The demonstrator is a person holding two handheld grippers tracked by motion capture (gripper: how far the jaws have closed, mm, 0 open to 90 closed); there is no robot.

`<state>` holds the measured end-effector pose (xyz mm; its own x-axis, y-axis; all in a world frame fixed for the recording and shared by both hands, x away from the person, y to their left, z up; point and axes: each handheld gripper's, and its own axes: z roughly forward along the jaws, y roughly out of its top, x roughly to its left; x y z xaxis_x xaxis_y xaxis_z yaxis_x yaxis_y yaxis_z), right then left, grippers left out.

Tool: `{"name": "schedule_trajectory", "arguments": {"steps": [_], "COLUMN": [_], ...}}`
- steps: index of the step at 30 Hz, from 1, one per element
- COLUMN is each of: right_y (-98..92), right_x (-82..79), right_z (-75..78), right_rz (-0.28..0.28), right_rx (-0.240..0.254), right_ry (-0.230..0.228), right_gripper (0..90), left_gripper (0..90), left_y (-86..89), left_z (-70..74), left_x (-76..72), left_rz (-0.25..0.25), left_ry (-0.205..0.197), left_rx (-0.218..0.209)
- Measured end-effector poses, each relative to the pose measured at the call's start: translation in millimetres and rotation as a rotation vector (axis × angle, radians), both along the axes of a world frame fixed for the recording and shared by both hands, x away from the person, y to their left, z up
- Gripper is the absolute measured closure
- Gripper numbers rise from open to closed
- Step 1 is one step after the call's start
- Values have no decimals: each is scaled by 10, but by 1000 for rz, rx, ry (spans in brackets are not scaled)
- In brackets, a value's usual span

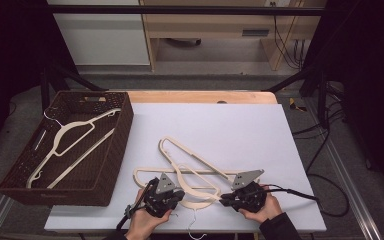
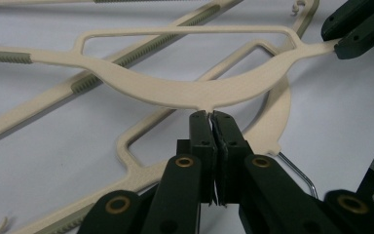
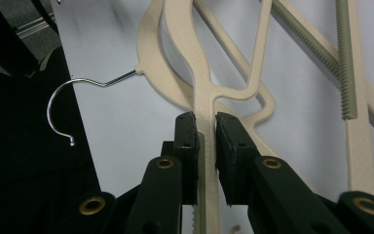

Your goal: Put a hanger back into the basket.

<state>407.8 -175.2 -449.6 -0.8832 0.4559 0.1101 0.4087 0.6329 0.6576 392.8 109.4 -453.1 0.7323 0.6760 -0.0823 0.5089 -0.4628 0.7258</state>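
Note:
Several cream plastic hangers lie in a crossed pile on the white mat (image 1: 240,130). The top hanger (image 1: 202,189) (image 2: 185,90) (image 3: 195,63) is held at two places. My left gripper (image 1: 182,194) (image 2: 210,117) is shut at that hanger's neck, with its thin wire hook pinched between the pads. Over on the right, my right gripper (image 1: 224,199) (image 3: 205,127) is shut on one arm of the same hanger; it also appears in the left gripper view as the right gripper (image 2: 355,29). Under the top hanger lies another hanger whose metal hook (image 3: 61,105) (image 1: 194,227) points to the mat's front edge.
A brown woven basket (image 1: 125,125) stands at the left of the table with one cream hanger (image 1: 75,132) inside. More hangers (image 1: 190,150) stretch across the mat's middle. Both hands are close to the front edge of the mat.

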Motion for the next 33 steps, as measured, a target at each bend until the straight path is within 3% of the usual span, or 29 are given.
{"name": "schedule_trajectory", "arguments": {"steps": [8, 11, 17, 21, 24, 29, 33], "right_y": [20, 27, 108, 280, 403, 508, 574], "right_x": [-15, -31, -89, -118, -113, -79, -89], "right_z": [-19, -1, 100, 95, 35, -63, -84], "right_rz": [-9, -3, -34, -52, -51, -35, -6], "right_rx": [6, 12, 51, 32, 3, -41, -62], "right_ry": [-2, -15, -163, -229, -246, -252, -267], "right_gripper": [786, 711, 494, 408, 427, 533, 668], "left_gripper": [887, 888, 888, 888, 888, 887, 886], "left_y": [-31, -49, -81, -96, -96, -103, -110], "left_z": [94, 126, 201, 241, 255, 257, 254], "left_x": [-10, -13, -18, -15, -10, -14, -19], "left_rz": [7, 0, -14, -12, -12, -14, -18], "left_ry": [-21, -17, -28, -36, -33, -35, -34], "left_rx": [25, 25, 37, 40, 38, 32, 31]}}
